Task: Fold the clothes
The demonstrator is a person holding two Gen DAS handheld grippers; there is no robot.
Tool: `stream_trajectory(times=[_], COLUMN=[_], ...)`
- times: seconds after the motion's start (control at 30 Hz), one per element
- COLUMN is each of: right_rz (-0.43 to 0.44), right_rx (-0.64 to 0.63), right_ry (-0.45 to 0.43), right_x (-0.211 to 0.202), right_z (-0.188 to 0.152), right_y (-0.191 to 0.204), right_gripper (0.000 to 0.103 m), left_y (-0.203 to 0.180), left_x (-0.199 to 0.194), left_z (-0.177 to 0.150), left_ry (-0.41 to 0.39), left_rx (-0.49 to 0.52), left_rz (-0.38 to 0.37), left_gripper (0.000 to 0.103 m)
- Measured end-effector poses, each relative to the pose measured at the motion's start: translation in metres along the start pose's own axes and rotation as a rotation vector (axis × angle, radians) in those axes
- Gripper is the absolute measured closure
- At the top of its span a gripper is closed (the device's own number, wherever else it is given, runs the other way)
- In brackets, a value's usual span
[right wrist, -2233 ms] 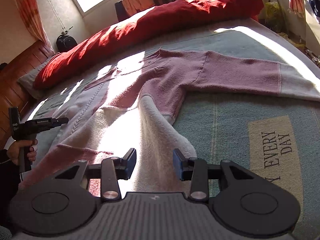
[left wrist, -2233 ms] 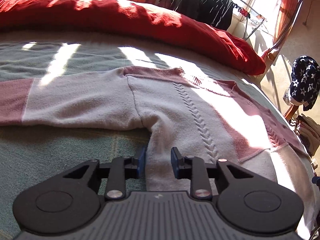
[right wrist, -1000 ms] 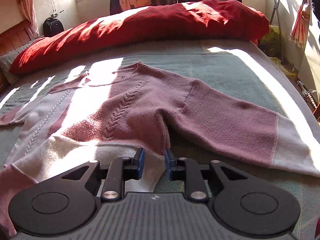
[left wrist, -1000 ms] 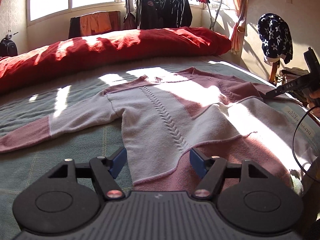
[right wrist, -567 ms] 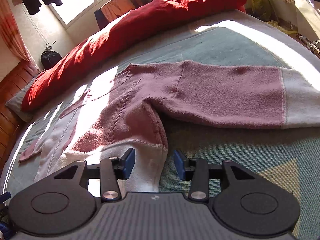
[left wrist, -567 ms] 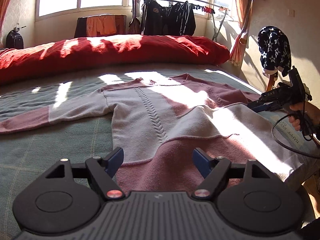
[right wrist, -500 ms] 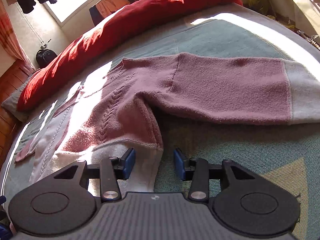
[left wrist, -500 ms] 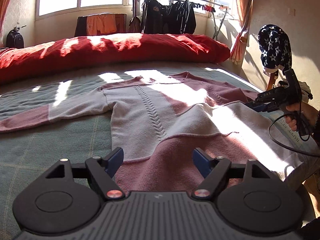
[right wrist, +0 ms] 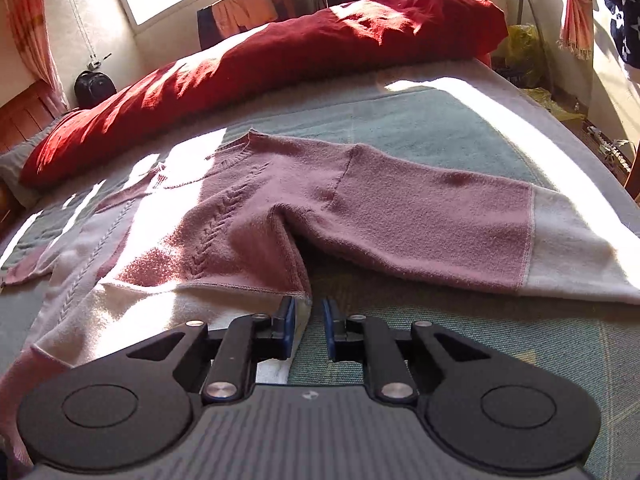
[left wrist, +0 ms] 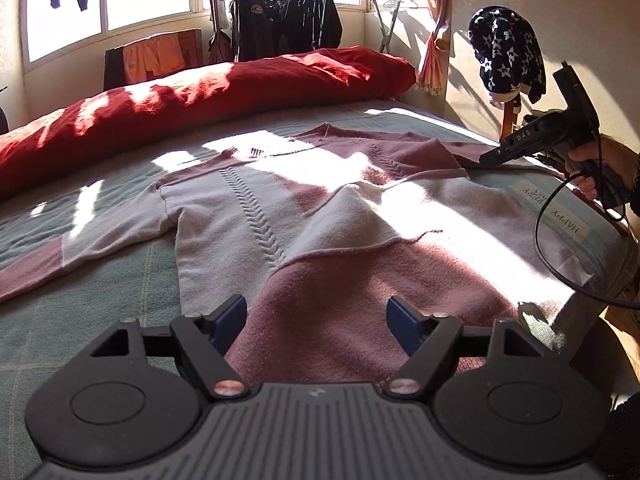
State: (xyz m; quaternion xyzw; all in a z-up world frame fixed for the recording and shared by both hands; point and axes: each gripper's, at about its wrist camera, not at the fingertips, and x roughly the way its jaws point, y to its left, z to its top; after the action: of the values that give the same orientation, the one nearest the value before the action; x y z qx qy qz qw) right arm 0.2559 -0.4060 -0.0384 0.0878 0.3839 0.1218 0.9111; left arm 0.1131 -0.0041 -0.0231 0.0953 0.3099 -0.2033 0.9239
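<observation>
A pink and cream knit sweater (left wrist: 280, 220) lies spread front up on the bed, sleeves out to both sides. My left gripper (left wrist: 316, 320) hovers open over the pink hem band, its blue pads wide apart with nothing pinched. In the right wrist view my right gripper (right wrist: 307, 320) sits at the sweater (right wrist: 240, 220) body's side edge, below the armpit. Its jaws are closing to a narrow gap, with the cream edge of the fabric lying between them. The left wrist view shows the right gripper (left wrist: 492, 158) from outside, held by a hand (left wrist: 592, 168) at the bed's right side.
A green blanket (left wrist: 80, 320) covers the bed, and a red duvet (left wrist: 200, 96) is bunched along its far side. A clothes rack (left wrist: 292, 20) stands by the window. A star-print garment (left wrist: 508, 52) hangs on a chair. A black cable (left wrist: 548, 256) loops over the bed's right edge.
My left gripper has slid right along the hem and opened a little wider. My right gripper's jaws widened around the sweater's side edge, then narrowed again.
</observation>
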Motion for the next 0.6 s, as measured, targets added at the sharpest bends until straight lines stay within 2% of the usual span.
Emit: stream_trajectory(times=[0.2, 0.3, 0.37, 0.5, 0.6], right_rz=[0.049, 0.066, 0.077, 0.101, 0.114], right_rx=[-0.368, -0.565, -0.646, -0.704, -0.729], right_ry=[0.037, 0.079, 0.103, 0.136, 0.14], right_x=[-0.05, -0.069, -0.077, -0.08, -0.08], right_z=[-0.037, -0.064, -0.081, -0.107, -0.121], right_y=[0.066, 0.098, 0.113, 0.132, 0.143], right_gripper=[0.062, 0.059, 0.055, 0.052, 0.051], left_y=[-0.031, -0.047, -0.059, -0.082, -0.097], left_x=[-0.007, -0.011, -0.012, -0.004, 0.006], left_z=[-0.006, -0.014, -0.02, -0.035, -0.044], left_ry=[0.018, 0.036, 0.043, 0.062, 0.062], left_rx=[0.244, 0.364, 0.436, 0.559, 0.665], left_rz=[-0.022, -0.06, -0.089, -0.112, -0.09], left_gripper=[0.026, 0.026, 0.026, 0.026, 0.026])
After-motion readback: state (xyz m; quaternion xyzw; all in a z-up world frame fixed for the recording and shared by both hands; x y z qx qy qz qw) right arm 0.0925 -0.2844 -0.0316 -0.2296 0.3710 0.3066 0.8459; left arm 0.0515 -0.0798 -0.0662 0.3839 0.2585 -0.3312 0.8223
